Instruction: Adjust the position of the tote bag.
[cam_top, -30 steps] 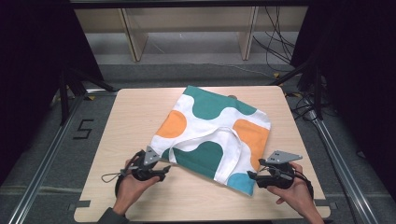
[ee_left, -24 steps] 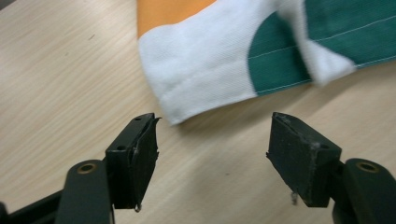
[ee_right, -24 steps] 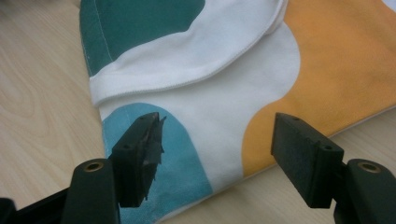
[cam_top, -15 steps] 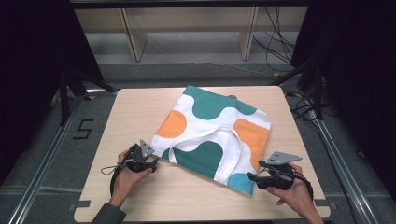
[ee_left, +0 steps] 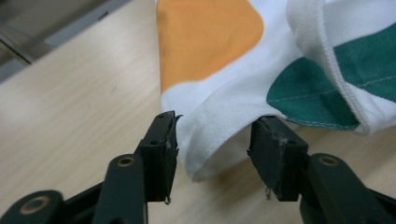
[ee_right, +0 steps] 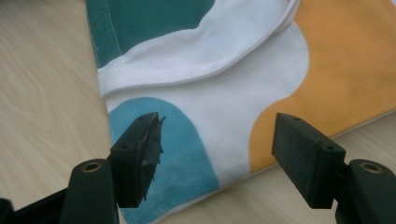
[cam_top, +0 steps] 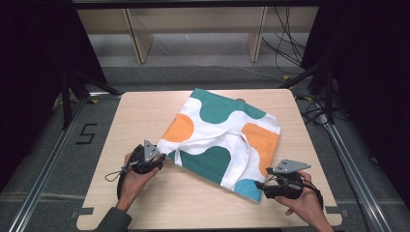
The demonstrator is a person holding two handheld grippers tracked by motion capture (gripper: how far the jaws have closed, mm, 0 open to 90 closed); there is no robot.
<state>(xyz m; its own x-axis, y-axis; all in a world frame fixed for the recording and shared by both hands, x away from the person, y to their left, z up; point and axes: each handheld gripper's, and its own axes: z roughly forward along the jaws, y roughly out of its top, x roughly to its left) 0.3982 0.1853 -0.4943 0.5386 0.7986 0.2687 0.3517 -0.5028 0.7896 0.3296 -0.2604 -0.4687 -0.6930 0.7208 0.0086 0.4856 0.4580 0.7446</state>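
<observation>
Dark surroundings frame a light wooden table, with pale shelving legs and loose cables on the grey floor beyond its far edge. Spread across the middle and right of the tabletop lies a folded cloth bag, white with rounded teal, orange and blue patches, its white strap curving across the top face. One corner points toward the far edge, another toward the near right. At the near left, a hand holds the left gripper right at the bag's left corner; in the left gripper view its jaws stand apart with that white corner hanging between them, neither pad clearly pressing the fabric. At the near right, the other hand holds the right gripper at the bag's nearest corner, a grey three-cornered plate on top of it. In the right gripper view its jaws are spread wide over the blue patch and the white and orange beside it, released and grasping nothing.
</observation>
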